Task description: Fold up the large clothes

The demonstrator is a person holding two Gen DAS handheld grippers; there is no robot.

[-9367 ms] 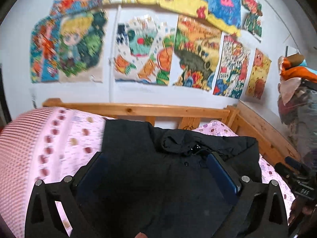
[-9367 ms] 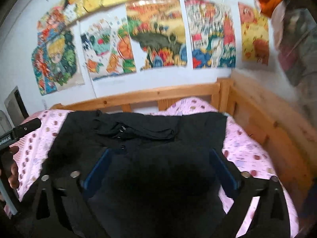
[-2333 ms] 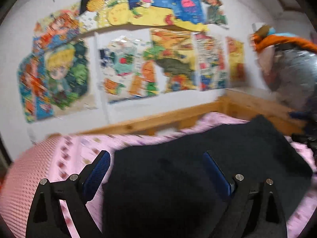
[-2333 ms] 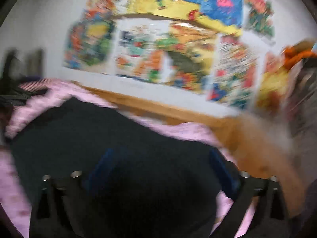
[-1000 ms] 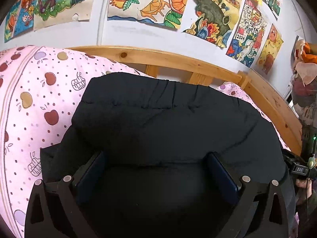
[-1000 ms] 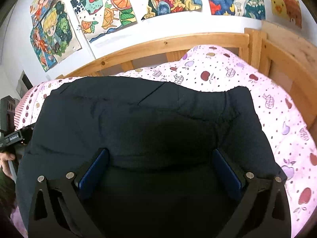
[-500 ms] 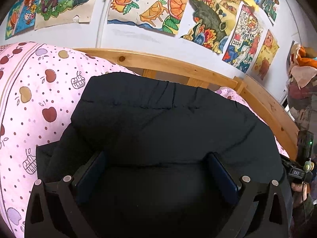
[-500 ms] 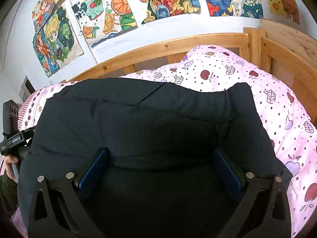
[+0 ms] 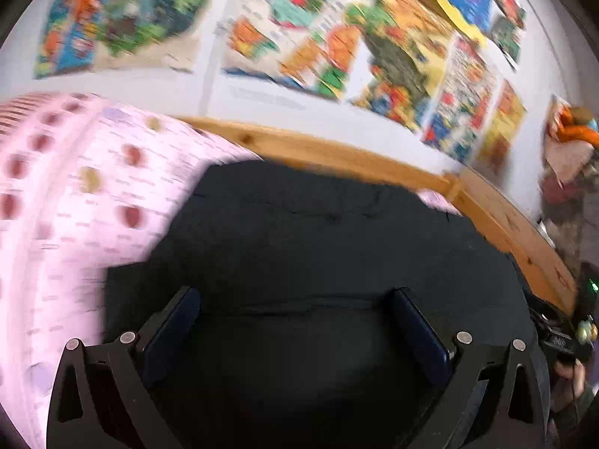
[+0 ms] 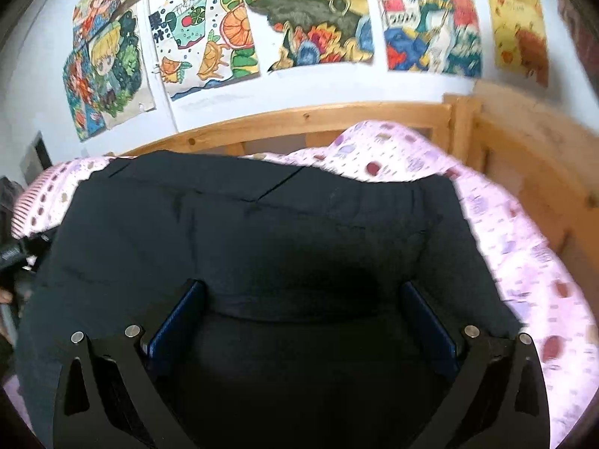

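Observation:
A large black padded garment (image 9: 318, 247) lies folded on the pink apple-print bedsheet (image 9: 75, 194); it also fills the right wrist view (image 10: 262, 232). My left gripper (image 9: 295, 299) hovers over its near left part, jaws wide apart, with nothing between them. My right gripper (image 10: 303, 292) hovers over its near right part, also wide open and empty. The folded top layer's edge runs just beyond both pairs of blue fingertips (image 10: 187, 299). The left wrist view is motion-blurred.
A wooden bed frame (image 10: 299, 119) runs along the back and right side (image 10: 524, 157). Colourful drawings (image 10: 299, 30) cover the white wall. A pile of clothes (image 9: 569, 157) stands at the far right. The other gripper and hand show at each view's edge (image 9: 561, 336).
Both grippers have lifted and tilted up slightly, so more wall shows. The left one is moving, blurring its view. The garment lies as before.

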